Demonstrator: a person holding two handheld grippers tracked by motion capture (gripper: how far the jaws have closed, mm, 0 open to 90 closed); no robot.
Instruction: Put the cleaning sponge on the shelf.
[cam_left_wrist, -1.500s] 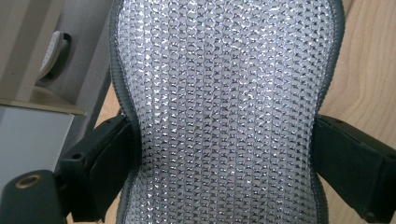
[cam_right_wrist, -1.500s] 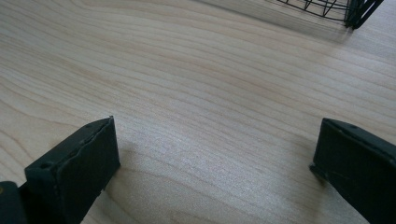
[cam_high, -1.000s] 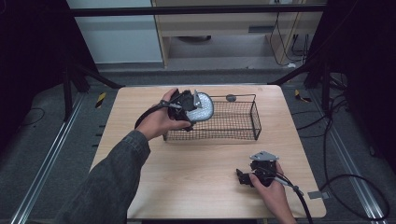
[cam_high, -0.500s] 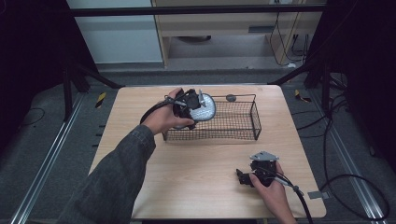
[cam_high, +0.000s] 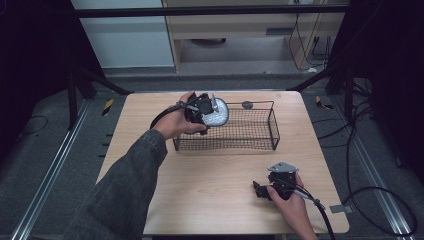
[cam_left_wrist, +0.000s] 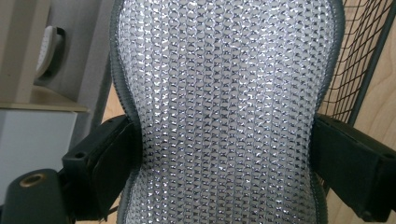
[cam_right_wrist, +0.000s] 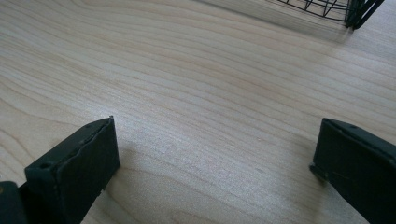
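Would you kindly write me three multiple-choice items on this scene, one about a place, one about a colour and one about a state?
1. Where is the silver mesh pad?
A. flat on the floor
B. between the jaws of the left gripper, at the near-left corner of the wire basket
C. under the right gripper

2. What colour is the wire basket?
A. black
B. red
C. white

3. How do the right gripper's jaws stand?
A. shut on the pad
B. shut on a cable
C. open, with nothing between them

Key: 1 B, the left gripper view shows both jaws pressing the pad's sides, with basket wire beside it. 2 A, its wires look black in the high view. 3 C, the right gripper view shows bare table between the spread jaws.
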